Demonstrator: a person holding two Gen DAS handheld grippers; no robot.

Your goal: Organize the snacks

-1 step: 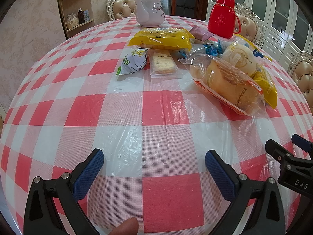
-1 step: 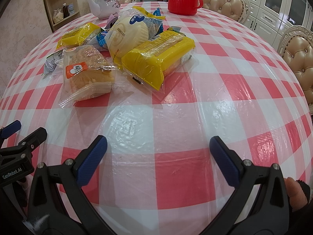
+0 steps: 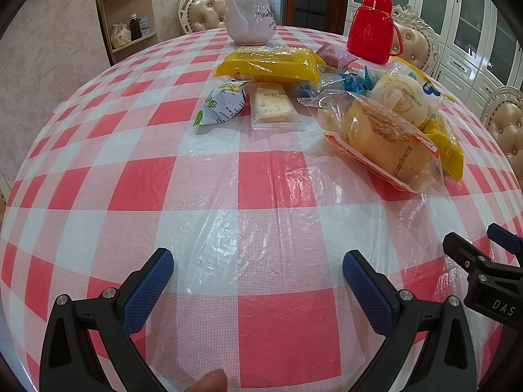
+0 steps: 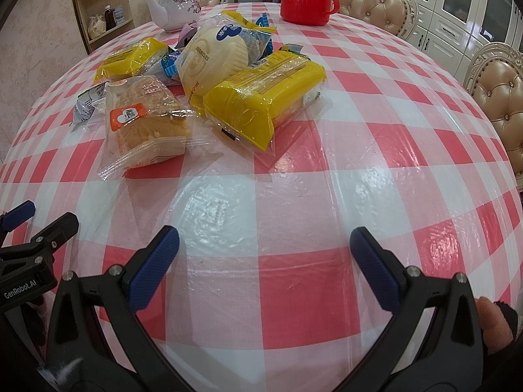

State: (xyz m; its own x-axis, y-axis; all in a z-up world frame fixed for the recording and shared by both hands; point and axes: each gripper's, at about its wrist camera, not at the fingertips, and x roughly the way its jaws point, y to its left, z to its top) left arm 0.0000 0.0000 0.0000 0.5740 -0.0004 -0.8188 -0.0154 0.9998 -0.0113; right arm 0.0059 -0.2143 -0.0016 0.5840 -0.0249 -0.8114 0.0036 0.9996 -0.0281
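A pile of wrapped snacks lies on the far half of the red-and-white checked table. It holds a bagged bread loaf, a round white bun and two yellow packs, one far and one near. A green-white pouch and a clear-wrapped cake slice lie at the pile's left. My left gripper is open and holds nothing, well short of the pile. My right gripper is open too, over bare cloth in front of the near yellow pack.
A white teapot and a red thermos jug stand behind the snacks. Padded chairs ring the table. A wooden shelf stands at the back left, white cabinets at the back right. The two grippers sit side by side.
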